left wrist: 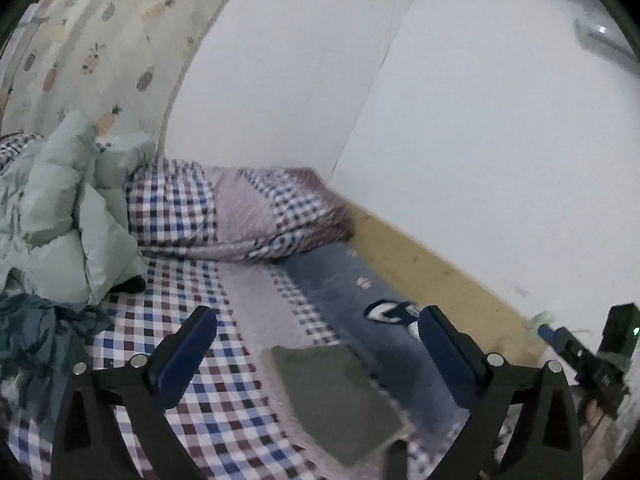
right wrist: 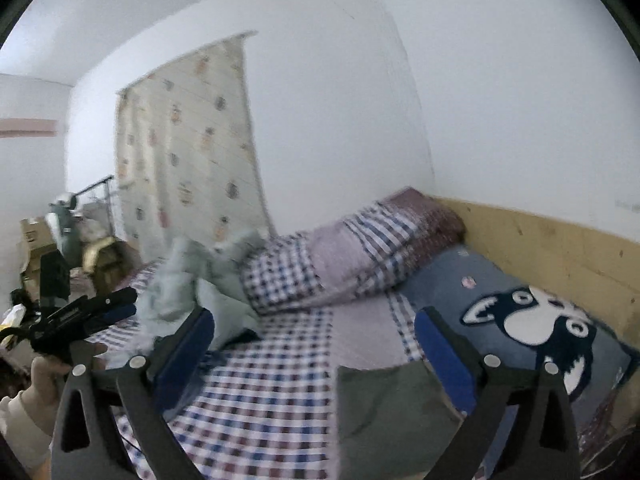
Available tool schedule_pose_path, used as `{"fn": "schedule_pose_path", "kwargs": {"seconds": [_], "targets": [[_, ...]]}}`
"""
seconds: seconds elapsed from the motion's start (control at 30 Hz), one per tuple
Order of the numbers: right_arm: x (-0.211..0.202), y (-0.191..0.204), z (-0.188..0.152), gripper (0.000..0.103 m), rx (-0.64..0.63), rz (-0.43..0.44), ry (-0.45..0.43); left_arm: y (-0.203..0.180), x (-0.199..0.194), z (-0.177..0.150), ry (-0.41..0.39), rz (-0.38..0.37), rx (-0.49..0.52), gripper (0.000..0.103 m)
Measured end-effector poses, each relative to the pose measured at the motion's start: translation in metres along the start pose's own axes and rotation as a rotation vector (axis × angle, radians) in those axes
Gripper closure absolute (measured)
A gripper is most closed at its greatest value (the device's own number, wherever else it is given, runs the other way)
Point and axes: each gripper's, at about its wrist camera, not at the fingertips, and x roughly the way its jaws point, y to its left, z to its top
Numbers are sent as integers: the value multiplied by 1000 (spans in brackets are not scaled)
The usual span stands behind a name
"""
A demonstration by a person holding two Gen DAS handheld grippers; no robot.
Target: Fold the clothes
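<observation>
A folded olive-green garment (left wrist: 336, 400) lies flat on the checked bed sheet (left wrist: 224, 412), low between the wide-apart fingers of my left gripper (left wrist: 316, 320), which is open and holds nothing. In the right wrist view the same olive garment (right wrist: 392, 412) sits under my right gripper (right wrist: 314, 320), also open and empty. A crumpled mint-green puffy jacket (left wrist: 64, 216) (right wrist: 180, 284) lies further back on the left. A dark teal garment (left wrist: 32, 340) is bunched beside it.
A checked quilt roll (left wrist: 240, 216) and a blue pillow with a dog print (right wrist: 532, 320) lie at the bed's head by a wooden board (right wrist: 560, 240). White walls, a patterned curtain (right wrist: 188, 160), cardboard boxes (right wrist: 32, 236). A hand (right wrist: 44, 372) holds the other gripper.
</observation>
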Motion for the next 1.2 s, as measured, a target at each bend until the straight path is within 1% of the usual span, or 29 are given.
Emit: {"fn": "schedule_pose_path", "kwargs": {"seconds": [0.13,0.23,0.4,0.5,0.63,0.7,0.8,0.9,1.0,1.07,1.2], "targets": [[-54,43,14,0,-28,69,-25,-18,-77,12,-68,-20,-8,1],[-86,71,20,0,-60,109,-40,-28,-125,18,-107,-16,6,1],[-107,111,21,0,-99,170,-52,-31,-200,22,-154,21,45,1],[-111,130,18,0,-111,202,-44,-26,-231,19,-169,49,51,1],[-100,152,0,0,-120,238,-29,-11,-264,6,-197,130,77,1],[-89,160,-12,0,-125,251,-14,-1,-271,-2,-197,168,87,1],[-67,172,-36,0,-150,241,17,18,-270,-17,-181,218,86,1],[-39,179,-61,0,-169,209,55,44,-262,-35,-155,252,49,1],[-2,180,-87,0,-153,208,115,72,-245,-54,-123,284,11,1],[23,178,-101,0,-141,205,151,84,-234,-65,-111,315,11,1],[68,172,-122,0,-131,175,181,107,-207,-85,-85,378,30,1]]}}
